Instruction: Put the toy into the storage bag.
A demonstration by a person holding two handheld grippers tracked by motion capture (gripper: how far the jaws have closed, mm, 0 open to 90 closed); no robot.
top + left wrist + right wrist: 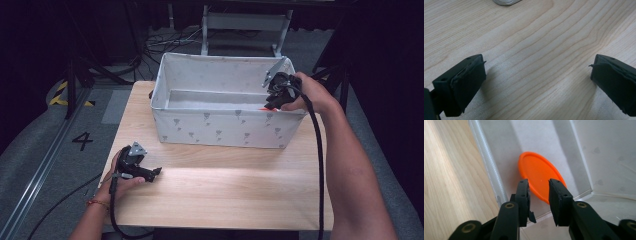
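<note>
A white fabric bin (225,131) with grey prints stands at the back of the wooden table (225,190). An orange disc (536,170) lies inside it, close to the bin's wall (489,162); a sliver of the disc (264,108) shows at the bin's right front corner. My right gripper (538,183) hovers just above the disc, jaws a little apart and not touching it. Seen from above, the right gripper (276,100) hangs over that corner. My left gripper (154,173) rests low over the table's front left. The left gripper (537,65) has its jaws wide apart, with bare wood between them.
A grey rounded edge (504,2) shows at the top of the left gripper view. Behind the table are a metal frame (245,22) and cables (165,42) on the floor. A rail and a floor mark "4" (82,141) lie to the left.
</note>
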